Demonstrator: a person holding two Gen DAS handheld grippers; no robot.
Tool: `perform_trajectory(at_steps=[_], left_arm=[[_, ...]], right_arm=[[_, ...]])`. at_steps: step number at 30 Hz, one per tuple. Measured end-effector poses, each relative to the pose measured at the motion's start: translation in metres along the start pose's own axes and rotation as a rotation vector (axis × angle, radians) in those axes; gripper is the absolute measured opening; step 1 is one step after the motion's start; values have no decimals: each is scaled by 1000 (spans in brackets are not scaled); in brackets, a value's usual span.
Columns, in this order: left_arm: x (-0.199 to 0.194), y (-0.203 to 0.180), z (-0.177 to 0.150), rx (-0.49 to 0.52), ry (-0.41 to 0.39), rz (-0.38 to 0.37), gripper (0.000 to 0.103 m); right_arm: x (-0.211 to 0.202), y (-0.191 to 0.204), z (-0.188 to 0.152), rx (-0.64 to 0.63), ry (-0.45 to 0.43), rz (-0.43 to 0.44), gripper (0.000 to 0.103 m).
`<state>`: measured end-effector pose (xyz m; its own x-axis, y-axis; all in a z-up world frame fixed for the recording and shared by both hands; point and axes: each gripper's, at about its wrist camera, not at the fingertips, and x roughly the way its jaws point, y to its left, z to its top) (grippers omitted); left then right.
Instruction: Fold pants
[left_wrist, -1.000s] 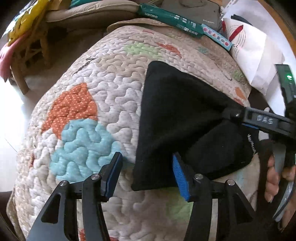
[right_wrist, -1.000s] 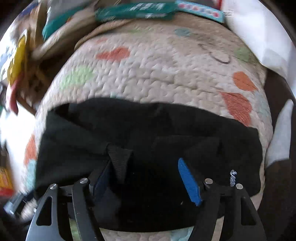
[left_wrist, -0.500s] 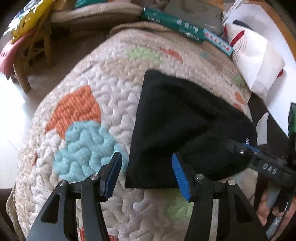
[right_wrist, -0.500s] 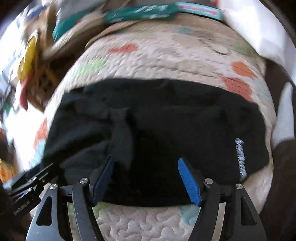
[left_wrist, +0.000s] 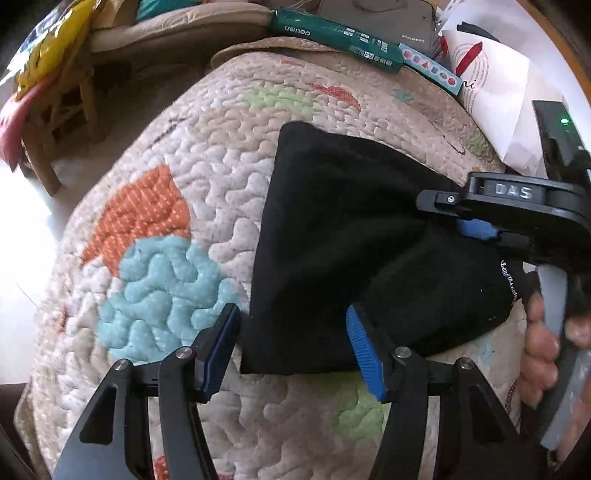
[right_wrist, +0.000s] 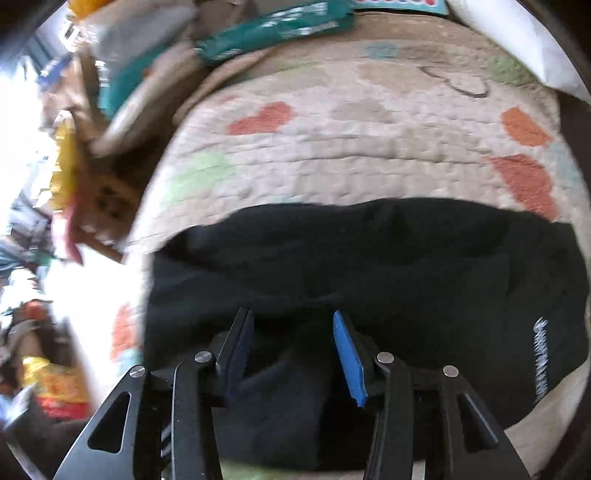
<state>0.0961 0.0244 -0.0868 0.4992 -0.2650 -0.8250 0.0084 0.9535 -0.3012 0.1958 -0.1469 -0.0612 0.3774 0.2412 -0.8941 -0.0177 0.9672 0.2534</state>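
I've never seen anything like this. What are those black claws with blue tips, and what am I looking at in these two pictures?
There is no robot here. A person holds a two-finger gripper in each hand, each with a wide-angle camera looking along its fingers. One picture is from the left gripper, open at a corner of the black pants. The other is from the right gripper, which seems to pinch a bunch of the fabric. The left picture also shows the right hand on its handle. The pants lie on a patterned quilt.
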Motion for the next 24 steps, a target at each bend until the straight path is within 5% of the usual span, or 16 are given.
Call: perform_trajectory(at_steps=[5, 10, 14, 18, 24], left_arm=[[-22, 2, 6, -20, -91, -4, 59], [-41, -3, 17, 24, -157, -10, 59], [-55, -22, 33, 85, -157, -62, 59], [-62, -79, 64, 238, -136, -118, 66], [-9, -203, 101, 506, 2, -241, 72]], right_arm=[[-40, -28, -6, 72, -33, 149, 51], [-113, -97, -26, 125, -136, 14, 66], [-125, -171, -49, 369, -142, -54, 67], [-107, -209, -85, 687, -148, 61, 68], [-76, -196, -100, 776, -206, 26, 67]])
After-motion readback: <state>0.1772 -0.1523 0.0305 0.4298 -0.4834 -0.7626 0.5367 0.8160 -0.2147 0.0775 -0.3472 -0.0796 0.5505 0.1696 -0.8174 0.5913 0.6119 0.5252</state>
